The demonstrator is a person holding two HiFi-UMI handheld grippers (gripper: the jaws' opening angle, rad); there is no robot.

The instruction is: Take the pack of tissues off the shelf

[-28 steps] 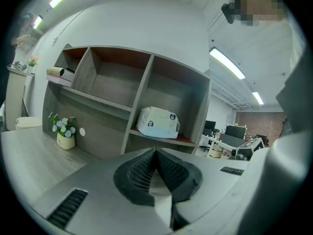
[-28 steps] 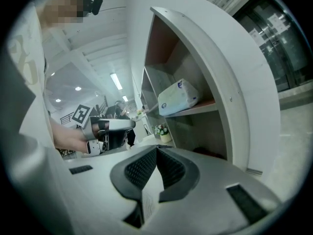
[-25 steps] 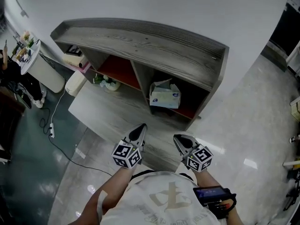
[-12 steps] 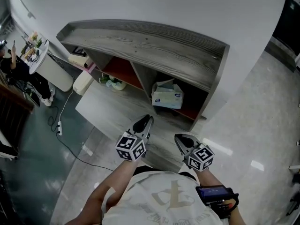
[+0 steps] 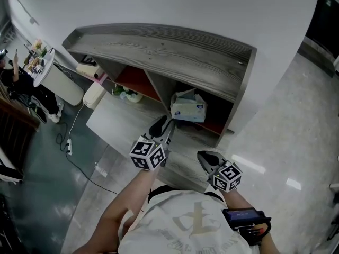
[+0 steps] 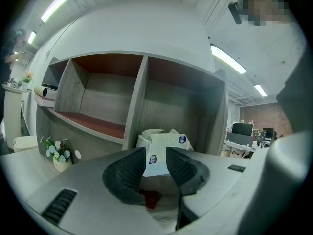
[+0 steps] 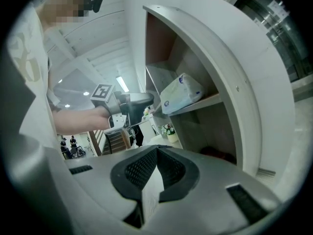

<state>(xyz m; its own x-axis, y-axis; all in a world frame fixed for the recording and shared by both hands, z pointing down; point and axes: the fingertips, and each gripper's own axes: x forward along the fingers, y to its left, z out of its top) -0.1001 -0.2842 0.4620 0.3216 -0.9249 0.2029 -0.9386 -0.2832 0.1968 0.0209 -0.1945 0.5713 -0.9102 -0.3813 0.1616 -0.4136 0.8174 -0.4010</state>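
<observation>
The pack of tissues, white with blue print, sits in the right compartment of a grey wooden shelf on its red floor. My left gripper reaches toward that compartment, a short way in front of the pack. In the left gripper view its jaws have just been opening and stand open with nothing between them; the pack shows beyond the gap. My right gripper hangs back near my body. Its jaws are shut and empty, and the pack shows on the shelf ahead.
A small pot of flowers stands on the grey platform before the left compartment. A pale roll lies at the shelf's left end. A round white table and a floor cable are at the left.
My left gripper has moved forward and up toward the right compartment, and its jaws have opened. The right gripper has stayed where it was.
</observation>
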